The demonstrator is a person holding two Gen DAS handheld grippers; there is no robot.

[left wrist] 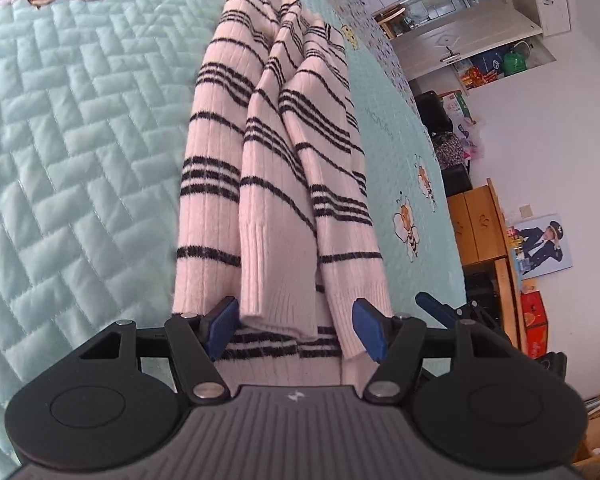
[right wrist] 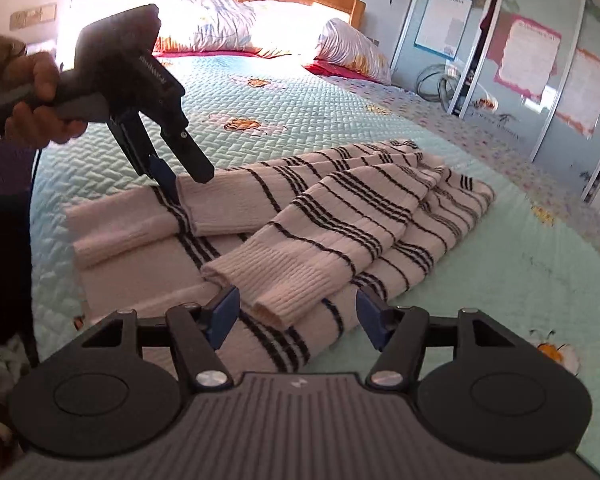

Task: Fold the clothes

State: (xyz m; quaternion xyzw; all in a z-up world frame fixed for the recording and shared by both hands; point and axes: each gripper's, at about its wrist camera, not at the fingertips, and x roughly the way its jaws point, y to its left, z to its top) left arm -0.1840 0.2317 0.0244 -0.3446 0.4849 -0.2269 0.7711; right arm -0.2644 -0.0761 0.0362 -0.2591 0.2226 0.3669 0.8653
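I am holding both tools wide open and empty: left tool (left wrist: 294, 326) and right tool (right wrist: 296, 318) hovering at the sweater (right wrist: 300, 220), mid-frame on the bed (right wrist: 280, 120).

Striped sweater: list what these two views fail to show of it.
- Sweater hem, left wrist view: hidden under the left gripper body.
- Near corner, right wrist view: covered by the right gripper.
- Collar: buried in bunched folds at the far end in both views.
- Underside: against the bedspread, unseen.
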